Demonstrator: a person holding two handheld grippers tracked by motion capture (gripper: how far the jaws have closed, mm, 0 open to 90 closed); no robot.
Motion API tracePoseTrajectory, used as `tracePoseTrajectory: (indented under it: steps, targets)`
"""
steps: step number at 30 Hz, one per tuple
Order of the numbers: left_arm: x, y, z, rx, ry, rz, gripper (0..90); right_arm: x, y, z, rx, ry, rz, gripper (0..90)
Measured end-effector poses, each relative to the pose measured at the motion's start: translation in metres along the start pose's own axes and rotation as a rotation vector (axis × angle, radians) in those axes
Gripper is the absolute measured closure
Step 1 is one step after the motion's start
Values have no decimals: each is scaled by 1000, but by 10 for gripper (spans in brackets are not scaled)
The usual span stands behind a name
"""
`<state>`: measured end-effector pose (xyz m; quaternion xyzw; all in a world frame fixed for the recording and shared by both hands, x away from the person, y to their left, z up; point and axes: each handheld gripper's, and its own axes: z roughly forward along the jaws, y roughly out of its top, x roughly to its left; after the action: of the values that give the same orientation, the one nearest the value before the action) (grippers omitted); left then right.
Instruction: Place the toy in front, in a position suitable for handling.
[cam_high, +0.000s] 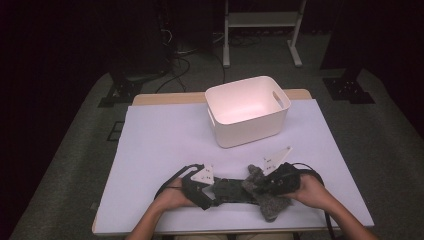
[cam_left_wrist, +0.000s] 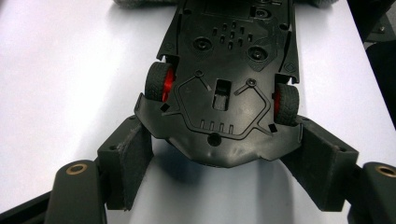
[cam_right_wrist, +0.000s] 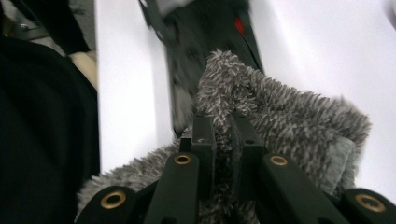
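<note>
**Wiping the toy car's underside, bin still waiting**

I judge the job to be about midway. The white cloth-covered desk carries three things, and I take them from the largest down. The white rectangular plastic bin with cut-out handles stands at twelve o'clock from my hands, well apart from them, and nothing shows inside it; if the car belongs in there, that step is not yet done.

The black plastic toy car with red-hubbed wheels lies upside down on the desk at six o'clock of the bin, near my edge, its chassis facing up and stretched between my two hands. The grey fluffy microfibre cloth lies bunched over the car's end at three o'clock. So the car is steadied and the cloth is on it; how much of the chassis has been cleaned I cannot tell, and the rest of the wiping looks to be left.

My left gripper stands well apart at the car's nine o'clock end. Its two black padded jaws flank the nose of the chassis, each just beside or touching a corner; I take it they brace the car rather than clamp it.

My right gripper has its jaws nearly together, pinched tight on a fold of the cloth, whose pile bulges out above and beside them, just over the car's body.
</note>
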<state>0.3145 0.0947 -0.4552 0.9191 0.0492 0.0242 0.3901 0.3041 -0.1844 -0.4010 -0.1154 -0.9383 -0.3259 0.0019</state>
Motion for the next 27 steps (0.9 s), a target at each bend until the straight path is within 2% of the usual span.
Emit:
tracePoseTrajectory:
  steps: [1, 2, 3, 5, 6, 7, 10, 15, 18, 21, 22, 24, 27]
  targets:
    - [-1, 1, 0, -1, 4, 2, 265, 0, 0, 0, 0, 0, 0, 811]
    - [-1, 3, 2, 4, 6, 2, 264, 4, 11, 6, -10, 22, -28, 810]
    - [-1, 3, 2, 4, 6, 2, 265, 4, 11, 6, -10, 22, -28, 810]
    - [-2, 6, 5, 9, 9, 1, 265, 12, 31, 22, -6, 52, -78, 808]
    - [-2, 6, 5, 9, 9, 1, 265, 12, 31, 22, -6, 52, -78, 808]
    - [-3, 8, 6, 9, 12, -5, 265, 13, 40, 31, 0, 54, -100, 808]
    - [-3, 7, 7, 10, 10, -8, 265, 12, 44, 40, 11, 63, -103, 808]
    - [-1, 7, 6, 10, 3, -8, 264, 8, 36, 36, 22, 64, -87, 809]
    - [0, 5, 6, 13, -5, -16, 263, 6, 25, 22, 42, 42, -62, 810]
    - [0, 5, 6, 13, -4, -15, 264, 5, 21, 16, 29, 35, -54, 810]
    - [0, 4, 6, 16, -7, -13, 264, 5, 19, 10, 5, 33, -44, 810]
    - [-1, 4, 6, 7, -1, 0, 267, 6, 21, 6, -24, 41, -37, 811]
    - [-1, 5, 5, 7, 0, -2, 270, 7, 26, 3, -42, 51, -44, 810]
